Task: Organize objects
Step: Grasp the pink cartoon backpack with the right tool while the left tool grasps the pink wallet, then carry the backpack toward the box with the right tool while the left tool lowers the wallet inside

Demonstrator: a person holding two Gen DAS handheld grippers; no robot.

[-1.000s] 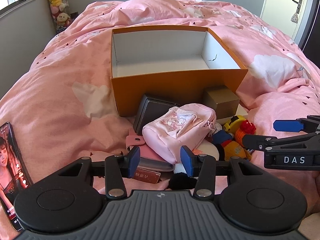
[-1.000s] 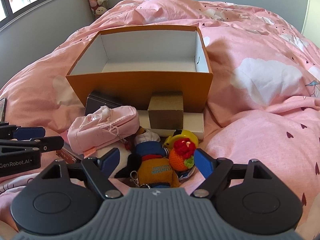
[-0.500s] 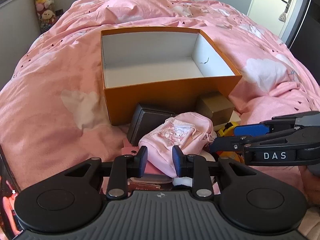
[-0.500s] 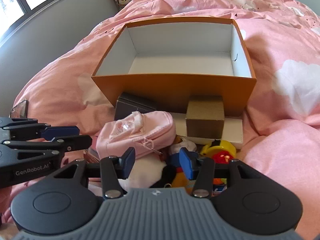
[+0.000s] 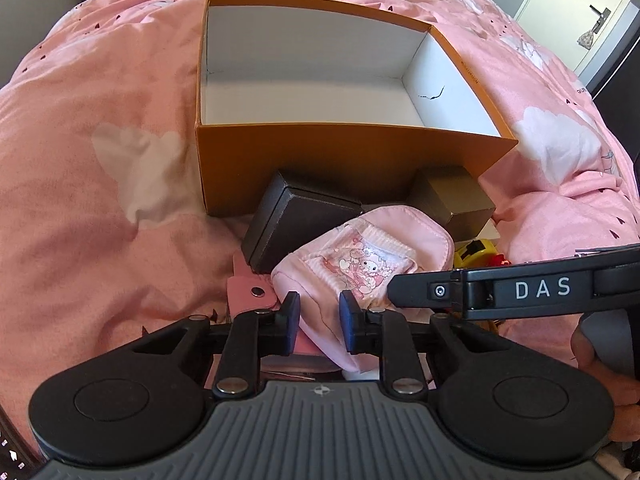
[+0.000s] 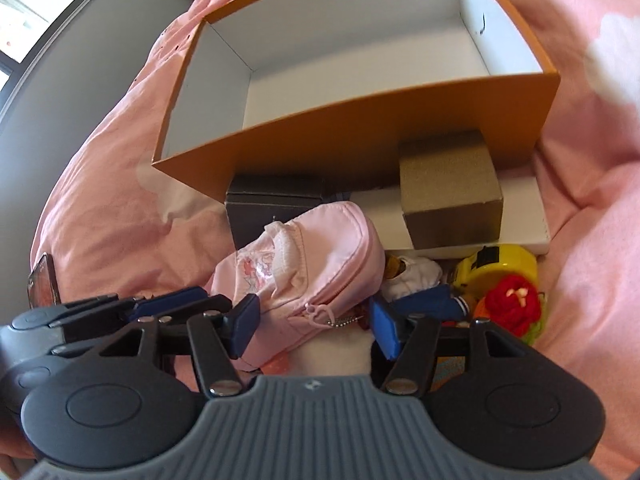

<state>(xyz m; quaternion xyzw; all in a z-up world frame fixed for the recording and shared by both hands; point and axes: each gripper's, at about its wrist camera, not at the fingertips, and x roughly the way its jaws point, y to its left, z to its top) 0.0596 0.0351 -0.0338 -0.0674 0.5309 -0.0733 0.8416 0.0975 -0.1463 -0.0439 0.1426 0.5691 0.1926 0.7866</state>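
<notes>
An open orange box with a white inside stands on the pink bed; it also shows in the right wrist view. In front of it lies a pile: a pink pouch, a dark box, a brown box, a yellow tape measure and a red-topped knit toy. My left gripper is shut on the near corner of the pink pouch. My right gripper is open around the pouch's zipper end, with fingers either side of it.
A flat white box lies under the brown box. A pink wallet lies under the pouch. A phone lies on the bed at the left. A door is at the far right.
Both grippers have moved forward and down onto the pile. My left gripper narrowed and closed on the pink pouch. My right gripper swung left from the toys to straddle the pouch.
</notes>
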